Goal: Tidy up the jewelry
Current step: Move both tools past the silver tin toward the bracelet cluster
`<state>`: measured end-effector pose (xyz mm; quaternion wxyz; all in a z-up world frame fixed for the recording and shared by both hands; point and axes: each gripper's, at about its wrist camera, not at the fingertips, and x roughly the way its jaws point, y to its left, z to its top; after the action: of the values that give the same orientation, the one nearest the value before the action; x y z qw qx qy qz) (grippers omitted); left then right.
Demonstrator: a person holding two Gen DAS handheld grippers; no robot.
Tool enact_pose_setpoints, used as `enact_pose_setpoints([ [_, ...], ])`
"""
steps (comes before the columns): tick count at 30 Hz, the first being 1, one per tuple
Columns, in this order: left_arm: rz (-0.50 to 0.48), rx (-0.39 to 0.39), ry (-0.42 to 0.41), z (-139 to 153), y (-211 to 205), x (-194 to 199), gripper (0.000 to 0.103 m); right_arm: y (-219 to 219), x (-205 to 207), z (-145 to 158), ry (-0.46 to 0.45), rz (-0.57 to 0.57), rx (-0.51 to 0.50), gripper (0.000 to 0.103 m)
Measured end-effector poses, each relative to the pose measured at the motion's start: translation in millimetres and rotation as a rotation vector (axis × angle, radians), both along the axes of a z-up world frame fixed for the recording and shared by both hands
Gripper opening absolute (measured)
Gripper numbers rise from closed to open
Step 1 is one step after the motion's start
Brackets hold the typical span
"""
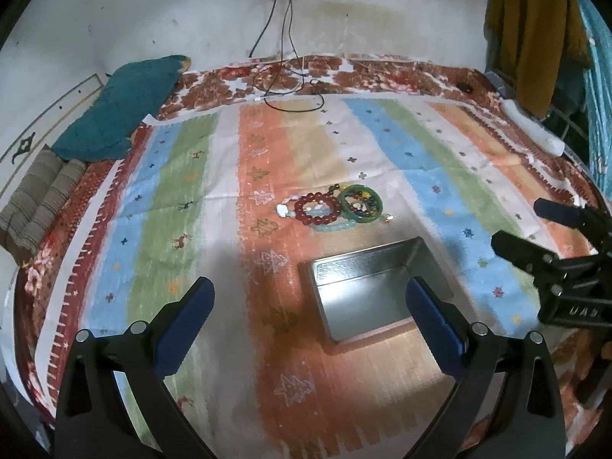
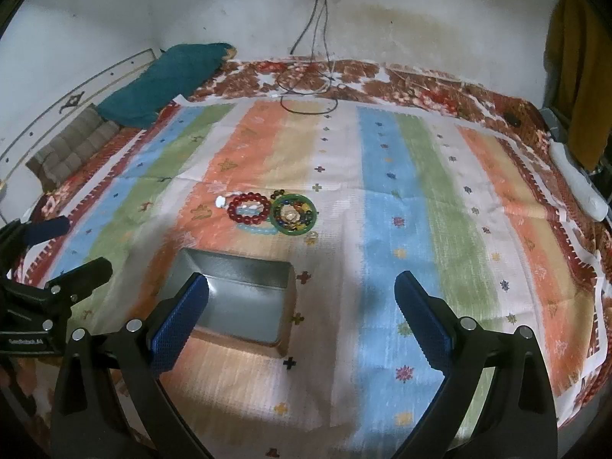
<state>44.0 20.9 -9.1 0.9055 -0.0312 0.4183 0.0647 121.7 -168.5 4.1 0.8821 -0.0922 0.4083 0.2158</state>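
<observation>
In the middle of the left wrist frame, on the striped cloth [image 1: 183, 176], the jewelry lies in a small heap: a red bead bracelet [image 1: 317, 209] touching a green bangle [image 1: 361, 203]. Just below it stands the metal tin [image 1: 376, 287], open and apart from the heap. The left gripper [image 1: 310, 325] has its fingers spread wide, holding nothing. The right gripper [image 2: 302, 317] is spread too, its left finger covering one corner of the tin. In the upper left lies a teal pillow [image 1: 122, 111]; black cables [image 1: 283, 88] hang at the top.
</observation>
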Motion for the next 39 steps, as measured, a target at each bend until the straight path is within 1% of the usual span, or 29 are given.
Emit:
enact_pose_setpoints([
  [7, 0.020, 0.011, 0.036, -3, 9, 24, 0.097, 9, 25, -5, 0.042, 0.006, -0.016, 0.099],
  [16, 0.051, -0.002, 0.070, -10, 22, 50, 0.097, 14, 51, -12, 0.093, -0.005, -0.008, 0.099],
  [22, 0.080, -0.018, 0.078, -12, 31, 65, 0.097, 18, 66, -17, 0.135, -0.009, 0.011, 0.099],
  [27, 0.083, -0.017, 0.087, -15, 33, 75, 0.097, 26, 76, -24, 0.156, -0.008, -0.012, 0.099],
  [34, 0.104, -0.016, 0.120, -25, 41, 96, 0.097, 35, 90, -35, 0.194, 0.003, -0.022, 0.099],
  [39, 0.117, -0.023, 0.140, -31, 48, 111, 0.097, 44, 98, -45, 0.215, 0.013, -0.047, 0.099],
])
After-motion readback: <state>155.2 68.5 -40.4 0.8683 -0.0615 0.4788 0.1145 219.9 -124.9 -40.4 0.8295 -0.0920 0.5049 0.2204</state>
